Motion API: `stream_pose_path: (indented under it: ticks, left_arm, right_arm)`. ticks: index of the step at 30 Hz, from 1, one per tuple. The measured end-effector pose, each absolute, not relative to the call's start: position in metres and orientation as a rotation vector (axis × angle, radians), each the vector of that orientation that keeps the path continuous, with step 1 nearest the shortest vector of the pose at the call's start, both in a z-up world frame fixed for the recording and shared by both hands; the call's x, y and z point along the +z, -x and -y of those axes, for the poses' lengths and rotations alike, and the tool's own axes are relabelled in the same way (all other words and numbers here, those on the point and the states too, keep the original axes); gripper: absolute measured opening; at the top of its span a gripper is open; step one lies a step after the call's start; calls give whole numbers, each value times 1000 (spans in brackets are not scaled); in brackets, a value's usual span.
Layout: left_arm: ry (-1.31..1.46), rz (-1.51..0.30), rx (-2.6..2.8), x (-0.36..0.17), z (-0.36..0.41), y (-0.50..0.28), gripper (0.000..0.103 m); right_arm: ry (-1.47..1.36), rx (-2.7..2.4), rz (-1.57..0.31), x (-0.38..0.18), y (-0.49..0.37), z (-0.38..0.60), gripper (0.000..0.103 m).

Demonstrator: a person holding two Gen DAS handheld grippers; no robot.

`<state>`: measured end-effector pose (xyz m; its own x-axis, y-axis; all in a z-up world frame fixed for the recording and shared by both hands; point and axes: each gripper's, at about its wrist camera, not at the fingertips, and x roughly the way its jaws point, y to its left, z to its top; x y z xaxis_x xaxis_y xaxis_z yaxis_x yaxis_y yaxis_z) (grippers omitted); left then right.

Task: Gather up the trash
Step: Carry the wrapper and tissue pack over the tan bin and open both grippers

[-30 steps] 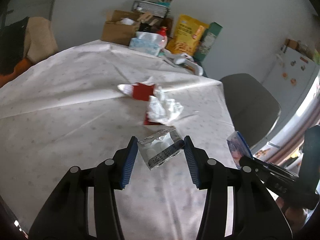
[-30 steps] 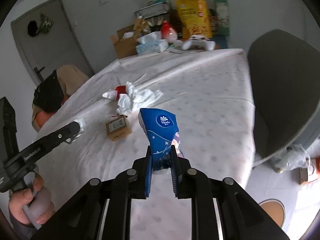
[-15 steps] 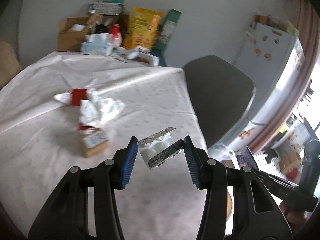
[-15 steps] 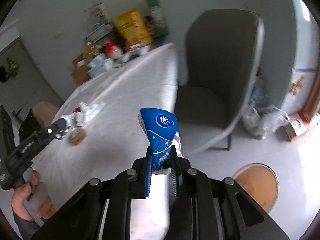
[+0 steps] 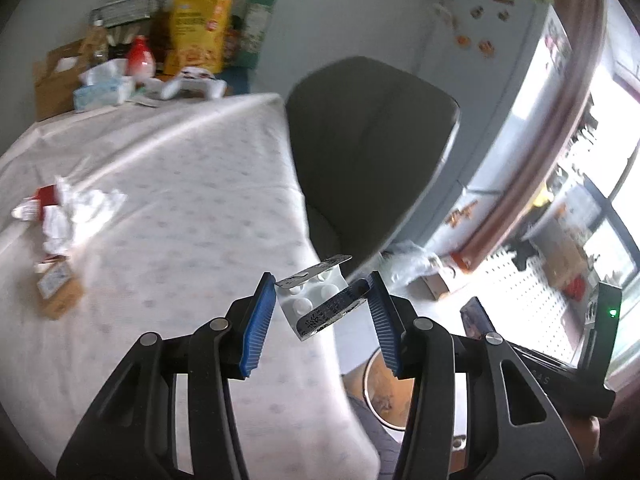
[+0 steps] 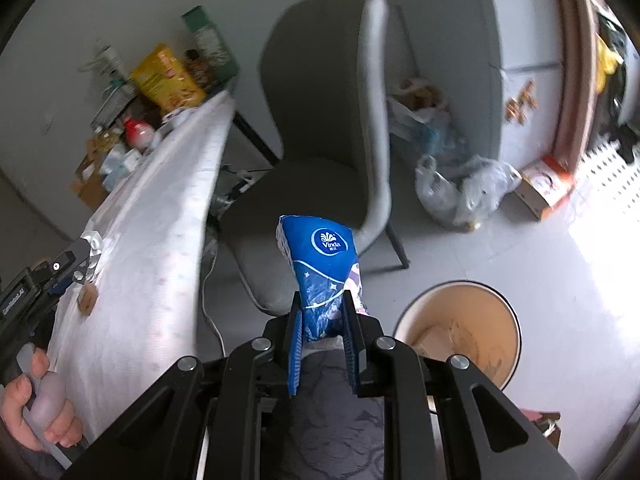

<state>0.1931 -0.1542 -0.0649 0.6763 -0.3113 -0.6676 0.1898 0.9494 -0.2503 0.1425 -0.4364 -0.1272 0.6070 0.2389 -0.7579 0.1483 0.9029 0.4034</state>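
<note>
My left gripper (image 5: 322,304) is shut on a silver blister pack (image 5: 316,300), bent and wedged between the blue pads over the table's right edge. My right gripper (image 6: 322,312) is shut on a blue Vinda tissue wrapper (image 6: 322,258), held off the table, over the floor. A round bin (image 6: 460,332) with a cream inside stands on the floor just right of the right gripper; the same bin (image 5: 380,392) shows below the left gripper. On the table remain crumpled white tissue (image 5: 76,212), a red-and-white tube (image 5: 34,204) and a small brown box (image 5: 58,288).
A grey chair (image 6: 336,120) stands beside the table (image 5: 180,208), with plastic bags (image 6: 460,188) and an orange box (image 6: 544,186) on the floor behind. Boxes, a yellow bag (image 5: 198,28) and a tissue pack (image 5: 102,88) crowd the table's far end. A hand (image 6: 36,412) holds the left gripper's handle.
Both grippers swung right, away from the table's middle toward its edge and the floor. The bin has come into view. Both still hold their items.
</note>
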Motion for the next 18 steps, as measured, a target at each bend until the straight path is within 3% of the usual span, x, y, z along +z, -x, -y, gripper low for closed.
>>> stream_pose_path:
  ticks: [8, 10, 12, 16, 18]
  left_arm:
    - [95, -842, -353, -82, 213, -205, 47]
    - [77, -856, -367, -85, 227, -206, 47]
    - [54, -867, -381, -88, 240, -206, 47]
    - [13, -893, -407, -96, 262, -207, 47]
    - [-1, -914, -421, -101, 275, -208, 48]
  right_arm:
    - [-533, -26, -956, -167, -136, 479, 23]
    - [-560, -49, -966, -179, -135, 488, 34]
    - [-576, -80, -968, -191, -132, 498, 56]
    - [-613, -102, -977, -207, -128, 514, 58]
    - [-630, -111, -977, -212, -125, 524, 64]
